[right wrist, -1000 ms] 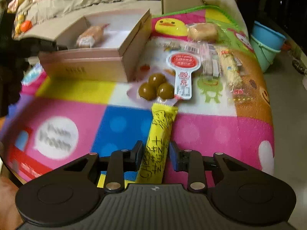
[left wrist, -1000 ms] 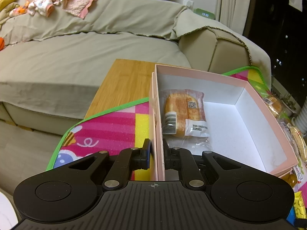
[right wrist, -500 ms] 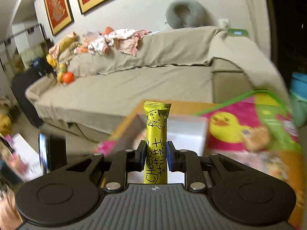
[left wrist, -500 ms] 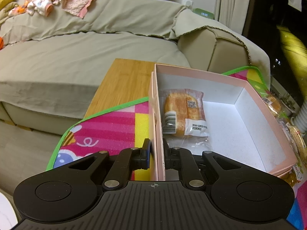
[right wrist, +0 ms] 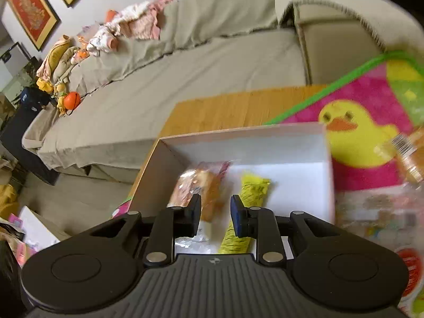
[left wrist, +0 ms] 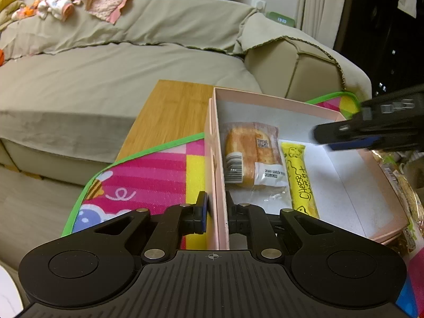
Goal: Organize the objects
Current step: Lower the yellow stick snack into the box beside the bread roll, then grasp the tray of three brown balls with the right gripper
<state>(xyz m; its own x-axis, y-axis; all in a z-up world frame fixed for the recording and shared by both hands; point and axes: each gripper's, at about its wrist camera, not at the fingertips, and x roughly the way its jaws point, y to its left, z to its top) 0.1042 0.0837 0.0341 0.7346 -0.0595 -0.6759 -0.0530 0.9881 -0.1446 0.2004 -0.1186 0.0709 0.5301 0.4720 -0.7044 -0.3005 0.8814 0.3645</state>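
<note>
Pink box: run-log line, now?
left gripper: shut on pink cardboard box wall | right gripper: jaws just opened, empty, over box | yellow cheese bar: in box beside wrapped bread

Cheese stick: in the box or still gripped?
In the box. The cheese stick lies flat beside the bread; the right gripper holds nothing.

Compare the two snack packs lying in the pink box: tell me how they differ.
The bread pack is wide, clear-wrapped and brownish, with a barcode and a date label; the cheese stick is narrow, opaque yellow, with black writing. The bread pack lies against the box wall that the left gripper clamps; the cheese stick lies beside it, nearer the middle. Both lie flat, lengthwise, side by side.
</note>
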